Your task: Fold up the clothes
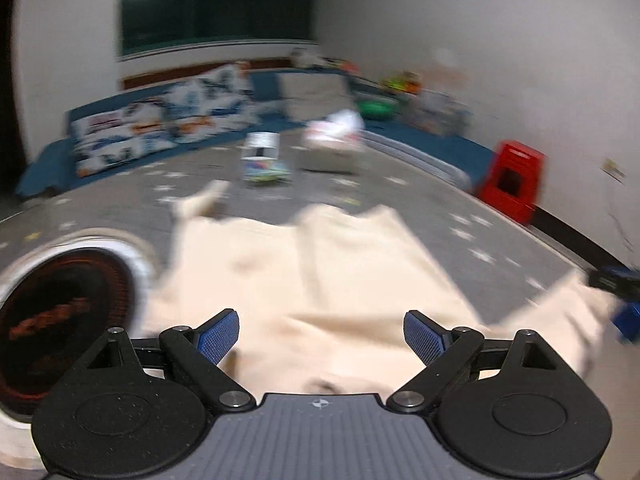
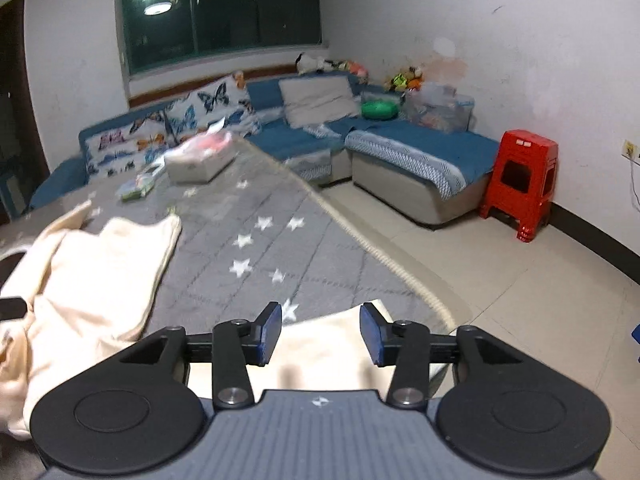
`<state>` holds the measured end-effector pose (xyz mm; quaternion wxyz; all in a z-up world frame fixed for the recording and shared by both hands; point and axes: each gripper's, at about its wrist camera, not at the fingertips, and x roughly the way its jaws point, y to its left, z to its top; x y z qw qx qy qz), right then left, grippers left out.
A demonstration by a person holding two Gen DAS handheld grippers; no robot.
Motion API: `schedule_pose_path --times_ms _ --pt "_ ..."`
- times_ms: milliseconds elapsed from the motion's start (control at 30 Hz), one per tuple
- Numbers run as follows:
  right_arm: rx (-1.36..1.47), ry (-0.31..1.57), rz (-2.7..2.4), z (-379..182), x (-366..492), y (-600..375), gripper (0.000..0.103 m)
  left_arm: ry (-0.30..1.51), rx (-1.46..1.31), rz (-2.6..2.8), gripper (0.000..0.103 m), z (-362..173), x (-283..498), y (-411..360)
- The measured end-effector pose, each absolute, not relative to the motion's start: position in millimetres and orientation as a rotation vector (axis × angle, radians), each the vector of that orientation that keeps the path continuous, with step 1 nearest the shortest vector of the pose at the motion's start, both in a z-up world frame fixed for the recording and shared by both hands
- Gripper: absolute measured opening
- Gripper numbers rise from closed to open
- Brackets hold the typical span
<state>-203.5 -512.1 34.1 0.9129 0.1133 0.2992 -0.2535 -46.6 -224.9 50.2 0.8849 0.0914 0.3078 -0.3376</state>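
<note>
A cream garment (image 1: 320, 280) lies spread and partly rumpled on a grey star-patterned cover (image 1: 460, 236). My left gripper (image 1: 320, 340) is open just above the garment's near part, nothing between its blue pads. The left wrist view is blurred. In the right wrist view the garment (image 2: 92, 280) lies at the left, and one cream end (image 2: 320, 344) reaches under my right gripper (image 2: 320, 332). The right gripper is open with the cloth below its pads, not held. The right gripper's blue tip (image 1: 624, 316) shows at the right edge of the left wrist view.
A round white device with a dark red-lit face (image 1: 60, 320) stands left of the garment. A white box (image 2: 200, 162) and a small packet (image 2: 138, 186) lie farther back on the cover. A blue sofa (image 2: 400, 140) and a red stool (image 2: 520, 184) stand beyond the cover's edge (image 2: 360, 236).
</note>
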Motion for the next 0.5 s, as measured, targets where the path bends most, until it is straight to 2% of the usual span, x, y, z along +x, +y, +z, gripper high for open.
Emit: schedule_pose_path --times_ms 200,500 --pt "0.265 0.694 -0.539 9.4 -191.4 -519.2 0.044 0.674 0.265 -0.834 0.091 31.2 -81.8 -247.9" --pt "0.202 0.682 -0.534 -1.2 -162.3 -529.8 0.045 0.701 0.319 -0.870 0.091 16.7 -94.7 -257.0"
